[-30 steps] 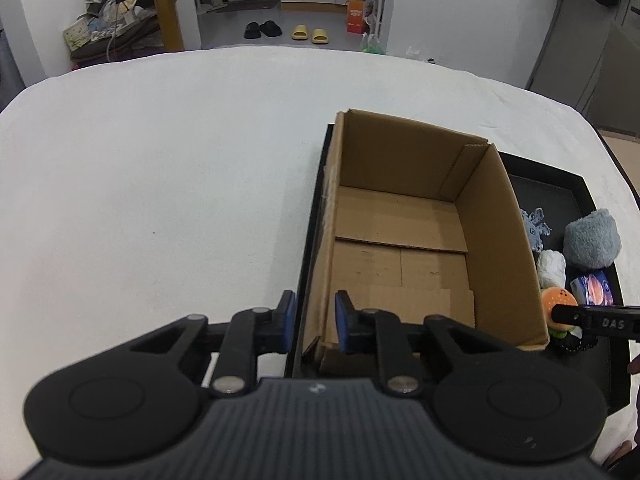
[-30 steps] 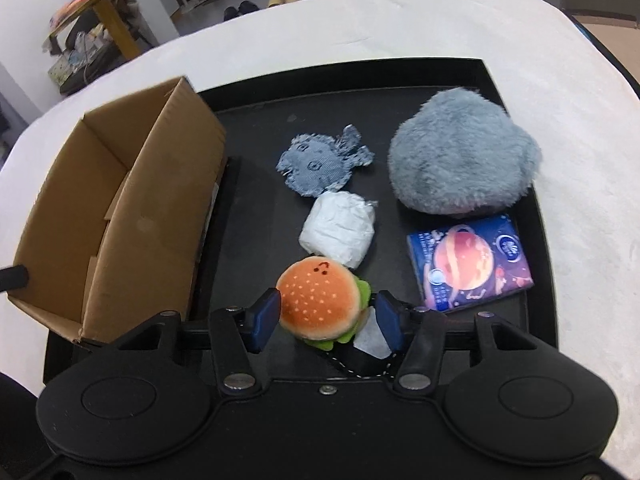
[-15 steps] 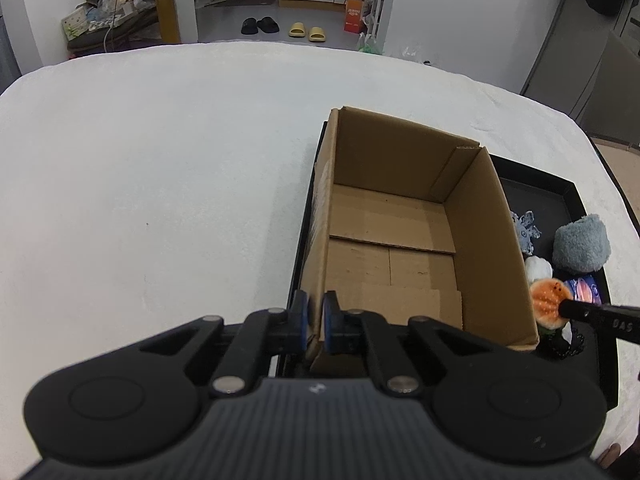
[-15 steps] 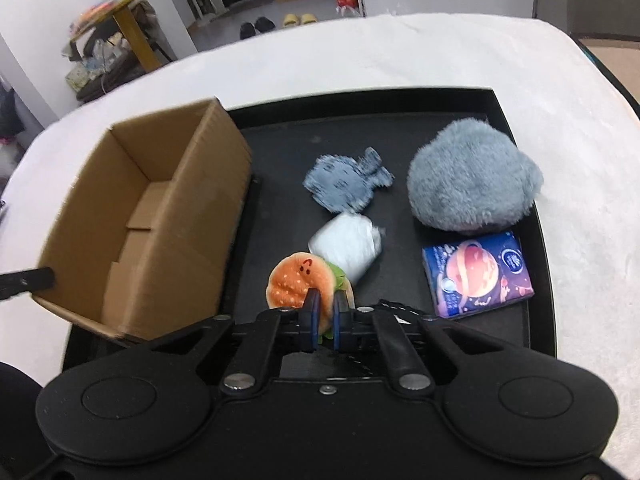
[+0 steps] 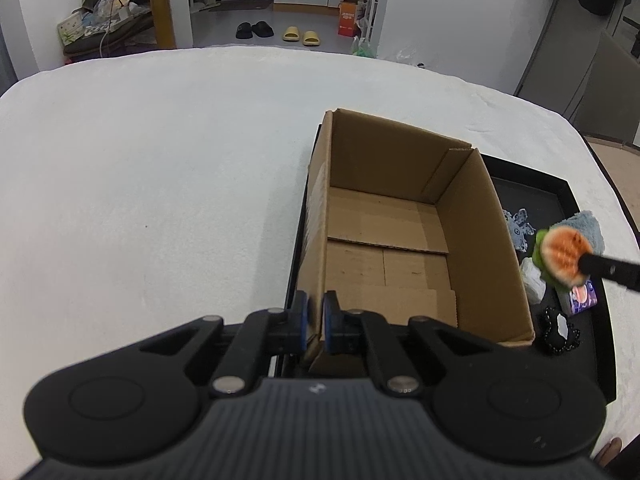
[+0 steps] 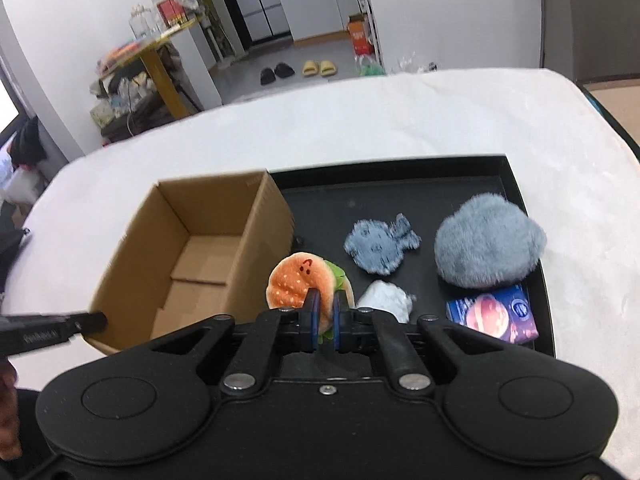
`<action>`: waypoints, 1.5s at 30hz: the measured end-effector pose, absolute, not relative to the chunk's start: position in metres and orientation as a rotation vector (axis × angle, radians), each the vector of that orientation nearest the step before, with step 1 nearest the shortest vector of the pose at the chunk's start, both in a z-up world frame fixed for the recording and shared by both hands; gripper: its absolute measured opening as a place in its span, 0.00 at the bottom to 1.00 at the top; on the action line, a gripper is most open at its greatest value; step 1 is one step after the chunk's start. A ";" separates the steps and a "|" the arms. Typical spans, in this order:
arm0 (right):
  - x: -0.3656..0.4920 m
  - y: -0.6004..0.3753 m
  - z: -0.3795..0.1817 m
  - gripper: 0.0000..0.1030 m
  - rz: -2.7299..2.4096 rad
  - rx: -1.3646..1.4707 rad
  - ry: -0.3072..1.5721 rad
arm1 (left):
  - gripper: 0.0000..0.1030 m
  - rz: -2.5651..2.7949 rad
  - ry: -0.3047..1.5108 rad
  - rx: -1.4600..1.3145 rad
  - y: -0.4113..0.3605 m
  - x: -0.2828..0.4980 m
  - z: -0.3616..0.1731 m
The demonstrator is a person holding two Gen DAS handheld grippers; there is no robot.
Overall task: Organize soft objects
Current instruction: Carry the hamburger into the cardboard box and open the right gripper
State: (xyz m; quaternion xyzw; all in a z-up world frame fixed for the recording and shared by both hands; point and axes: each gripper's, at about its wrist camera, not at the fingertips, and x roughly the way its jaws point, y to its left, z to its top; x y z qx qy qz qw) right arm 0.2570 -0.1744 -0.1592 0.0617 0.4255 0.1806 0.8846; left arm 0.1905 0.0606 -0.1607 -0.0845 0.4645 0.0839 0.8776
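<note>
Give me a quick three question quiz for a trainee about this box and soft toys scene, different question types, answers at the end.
1. True or false: the cardboard box already holds a toy.
2. Multiple choice: what is the right tool shut on? A) the grey fluffy ball B) the burger plush C) the tissue pack
3. Fill in: the left tool is clamped on the box's near ______.

Key: 1 false, since only bare cardboard shows inside. 2 B, held clear of the black tray. 3 wall, with one pad on each side of it.
</note>
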 end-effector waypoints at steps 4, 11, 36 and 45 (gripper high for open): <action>0.259 -0.167 -0.148 0.07 0.399 0.138 0.856 | 0.06 0.173 0.969 -0.182 0.061 0.191 -0.161; 0.262 -0.141 -0.135 0.07 0.459 0.128 0.841 | 0.06 0.169 0.986 -0.199 0.064 0.192 -0.164; 0.280 -0.043 -0.153 0.08 0.551 0.050 0.919 | 0.07 0.146 0.972 -0.305 0.080 0.192 -0.171; 0.282 -0.029 -0.173 0.16 0.595 0.040 0.982 | 0.07 0.146 0.969 -0.317 0.080 0.193 -0.171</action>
